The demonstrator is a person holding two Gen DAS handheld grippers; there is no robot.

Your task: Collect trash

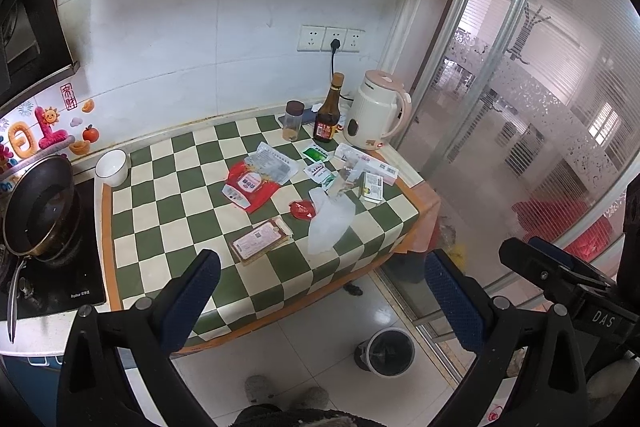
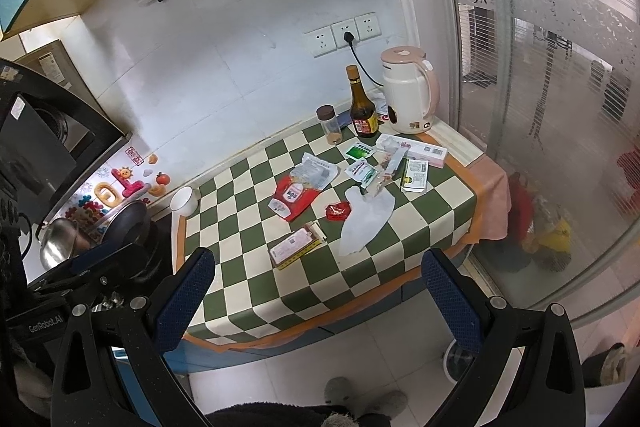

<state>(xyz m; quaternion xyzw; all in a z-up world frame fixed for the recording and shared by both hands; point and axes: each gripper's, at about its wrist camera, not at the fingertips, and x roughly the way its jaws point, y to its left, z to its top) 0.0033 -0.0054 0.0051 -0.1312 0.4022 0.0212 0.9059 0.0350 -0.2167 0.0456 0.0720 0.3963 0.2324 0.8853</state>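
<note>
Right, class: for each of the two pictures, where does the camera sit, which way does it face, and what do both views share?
Left wrist: on the left gripper, looking down at the checkered table; open fingers, the right gripper's body at right, a bin on the floor.
Right wrist: on the right gripper, same direction; open fingers, the left gripper's body at left.
Shared: kettle, bottle, scattered wrappers.

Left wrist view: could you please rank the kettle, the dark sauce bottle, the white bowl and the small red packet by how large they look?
1. kettle, clearly largest.
2. dark sauce bottle.
3. white bowl, close to the bottle in apparent area, so that order is uncertain.
4. small red packet, smallest.
</note>
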